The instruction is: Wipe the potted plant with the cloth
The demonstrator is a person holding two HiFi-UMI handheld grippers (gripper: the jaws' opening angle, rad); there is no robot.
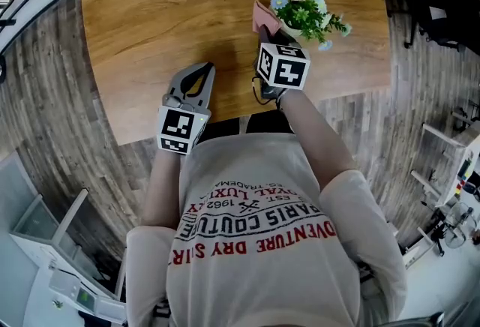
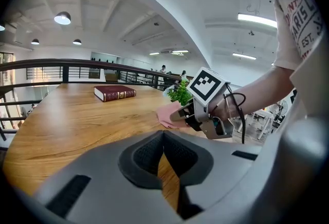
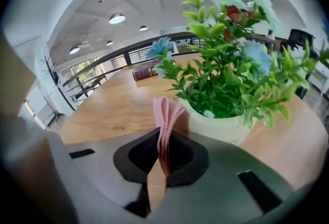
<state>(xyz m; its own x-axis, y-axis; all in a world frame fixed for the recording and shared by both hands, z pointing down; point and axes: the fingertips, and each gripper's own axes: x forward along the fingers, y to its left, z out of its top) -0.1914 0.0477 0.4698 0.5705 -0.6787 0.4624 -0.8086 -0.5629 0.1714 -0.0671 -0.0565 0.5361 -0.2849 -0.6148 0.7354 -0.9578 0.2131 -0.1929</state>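
My right gripper [image 3: 162, 159] has its jaws closed on the pink cloth [image 3: 165, 115], which is folded into a narrow strip and stands up out of the pinch. The plant [image 3: 226, 74] sits right in front of that gripper, in a pale pot [image 3: 218, 125] near the table's [image 1: 172, 3] right side and not far from its near edge. It has green leaves with light blue flowers among them. The cloth's top edge is just beside the pot's left rim, under the lowest leaves, and I cannot tell whether it touches either one. My left gripper [image 2: 163, 148] has its jaws closed with nothing between them. It sits over the table's near edge, well apart from the plant and to the left of the right gripper. A dark red book [image 2: 114, 93] lies flat at the far side of the table.
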